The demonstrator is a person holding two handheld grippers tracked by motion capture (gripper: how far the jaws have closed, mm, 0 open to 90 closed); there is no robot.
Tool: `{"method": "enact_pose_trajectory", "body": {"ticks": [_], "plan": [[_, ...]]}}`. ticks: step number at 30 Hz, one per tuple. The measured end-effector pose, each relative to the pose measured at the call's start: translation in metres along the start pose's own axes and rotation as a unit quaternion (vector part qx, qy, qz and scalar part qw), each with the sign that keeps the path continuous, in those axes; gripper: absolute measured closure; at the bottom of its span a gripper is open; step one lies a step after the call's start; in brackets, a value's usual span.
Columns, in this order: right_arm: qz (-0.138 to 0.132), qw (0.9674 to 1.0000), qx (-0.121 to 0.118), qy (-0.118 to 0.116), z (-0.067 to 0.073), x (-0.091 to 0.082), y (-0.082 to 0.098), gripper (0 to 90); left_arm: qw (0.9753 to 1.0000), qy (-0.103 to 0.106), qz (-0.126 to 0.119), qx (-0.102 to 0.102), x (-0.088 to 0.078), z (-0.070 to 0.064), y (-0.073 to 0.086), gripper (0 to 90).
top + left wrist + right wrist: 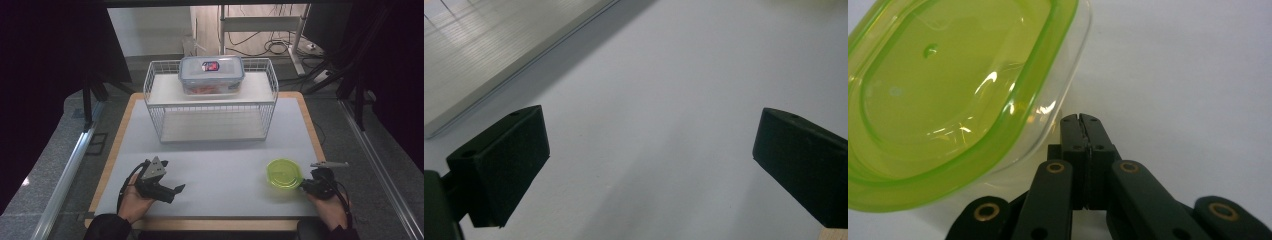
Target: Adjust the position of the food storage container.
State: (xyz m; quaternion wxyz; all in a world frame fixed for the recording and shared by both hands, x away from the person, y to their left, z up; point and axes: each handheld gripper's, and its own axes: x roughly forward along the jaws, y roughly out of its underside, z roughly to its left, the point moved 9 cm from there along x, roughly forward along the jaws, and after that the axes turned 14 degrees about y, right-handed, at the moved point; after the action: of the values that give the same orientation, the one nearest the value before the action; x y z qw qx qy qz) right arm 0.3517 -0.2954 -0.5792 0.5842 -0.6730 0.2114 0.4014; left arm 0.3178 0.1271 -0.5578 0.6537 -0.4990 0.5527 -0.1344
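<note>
Here, right hand-held gripper (1082,119) pressed together beside green-lidded container (948,100), left hand-held gripper (649,160) spread over bare mat (664,75).

Black left claw (172,190) with grey three-cornered plate, black cables, brass-ringed pivots, dark sleeves.

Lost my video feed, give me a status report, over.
Left gripper open, idle on the white table mat. Right gripper shut, empty, beside the round clear container with green lid. Nothing in the way.
</note>
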Motion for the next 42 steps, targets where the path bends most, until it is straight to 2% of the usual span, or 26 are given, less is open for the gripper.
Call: {"method": "enact_pose_trajectory", "body": {"ticks": [6,14,19,26,42], "plan": [[0.009,0.9999,-0.008,-0.011,0.012,0.003,-0.004,89.9,1.0000,0.000,0.002,0.000,0.000,0.000,0.001,1.5],[0.026,0.9989,-0.035,-0.014,0.029,0.004,-0.004,89.9,1.0000,0.001,0.004,0.001,0.000,-0.001,0.001,1.7],[0.031,0.9982,-0.042,-0.030,0.040,0.002,0.000,89.9,1.0000,0.002,0.005,0.002,0.001,-0.001,0.001,1.7],[0.032,0.9969,-0.051,-0.051,0.057,0.006,-0.006,89.9,1.0000,0.002,0.005,0.002,0.000,-0.001,0.001,1.7],[0.033,0.9908,-0.093,-0.092,0.111,0.034,-0.037,89.9,1.0000,0.002,0.008,0.000,0.000,0.000,0.002,1.8]]}}
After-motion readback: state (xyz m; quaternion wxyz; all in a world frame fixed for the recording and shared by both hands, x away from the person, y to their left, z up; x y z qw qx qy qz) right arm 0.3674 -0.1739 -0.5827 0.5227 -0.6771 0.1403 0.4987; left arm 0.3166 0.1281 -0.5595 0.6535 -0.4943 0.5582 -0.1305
